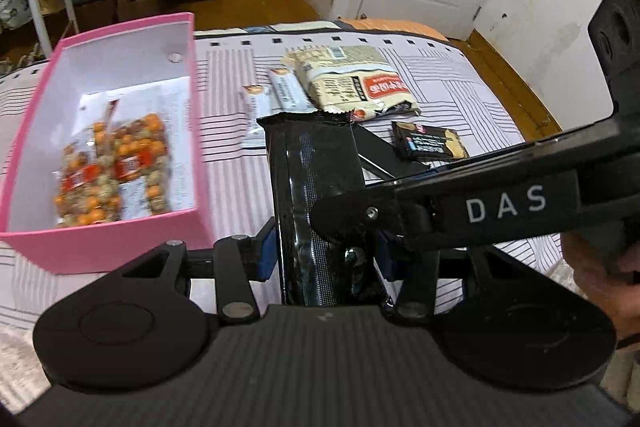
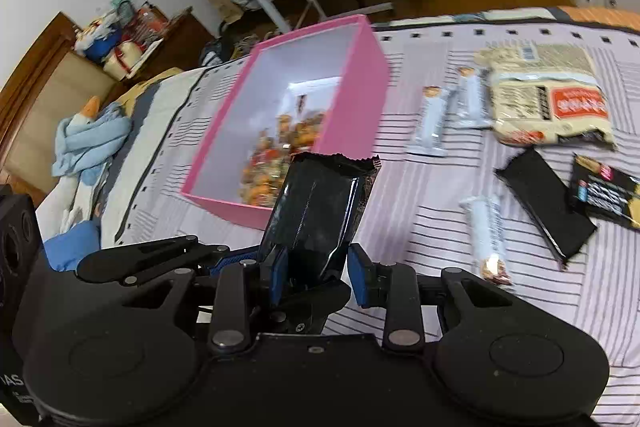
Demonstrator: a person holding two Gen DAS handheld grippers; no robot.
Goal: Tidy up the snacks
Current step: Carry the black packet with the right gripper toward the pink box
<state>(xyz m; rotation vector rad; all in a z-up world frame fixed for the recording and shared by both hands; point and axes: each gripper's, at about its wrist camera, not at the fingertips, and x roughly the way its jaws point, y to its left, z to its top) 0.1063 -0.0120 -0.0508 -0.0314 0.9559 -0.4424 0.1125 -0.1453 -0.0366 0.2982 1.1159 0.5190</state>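
Observation:
A glossy black snack packet [image 1: 316, 171] [image 2: 320, 203] stands upright above the striped bedcover [image 1: 460, 87], gripped at its lower end. My left gripper [image 1: 326, 255] is shut on it, blue pads on both sides. My right gripper [image 2: 318, 271] is shut on the same packet; its arm marked DAS [image 1: 504, 207] crosses in from the right. The left gripper's fingers [image 2: 160, 255] reach in from the left in the right wrist view. Just left of the packet sits an open pink box [image 1: 100, 243] [image 2: 352, 99] with bags of orange coated nuts [image 1: 112, 171] [image 2: 276, 163] inside.
On the cover lie a beige packet [image 2: 548, 99], white bars [image 2: 430, 119] [image 2: 488, 235], a flat black packet [image 2: 544, 203] and a dark cracker packet [image 2: 604, 195]. A blue cloth toy [image 2: 88, 143] lies at the far left. A hand [image 1: 600, 279] grips the right tool.

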